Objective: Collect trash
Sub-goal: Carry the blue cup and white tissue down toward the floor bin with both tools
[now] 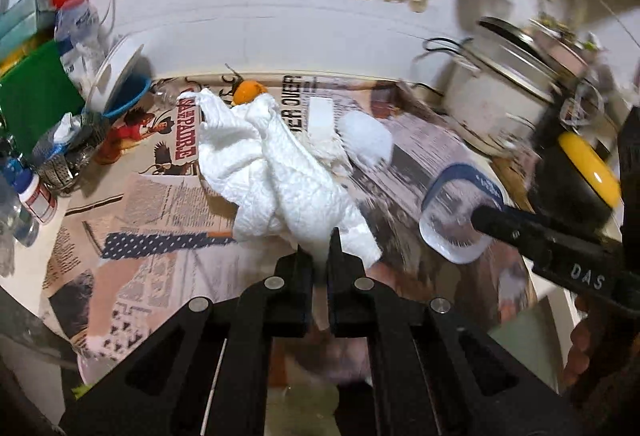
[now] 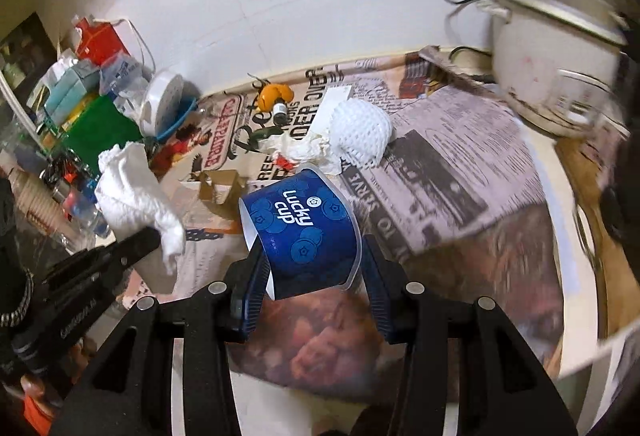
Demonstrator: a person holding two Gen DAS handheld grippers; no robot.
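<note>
Both tools lifted above a newspaper-covered table [image 2: 460,172]: the left gripper [image 1: 320,252] is clenched on a crumpled white paper towel [image 1: 280,176], which fans out ahead of its black fingertips and hangs clear of the print below. The pinched end of the towel disappears between the jaws. To that tool's right, the other gripper's black finger reaches into a clear plastic cup.

The right gripper [image 2: 316,264] grasps a blue-labelled clear plastic "lucky cup" yogurt pot [image 2: 304,232] by its sides, the pot lying sideways between the ribbed blue pads [image 2: 256,276] (its mouth is turned away from the lens and cannot be seen). Beyond its fingertips lie a white foam fruit net [image 2: 360,132], a wad of soiled tissue [image 2: 304,152], a scrap of brown cardboard [image 2: 220,192] and a piece of orange peel [image 2: 272,92]. Ahead and right stands a white rice cooker [image 2: 552,64], blurred and cut by the frame edge. The clutter ahead and left is hard to make out.
</note>
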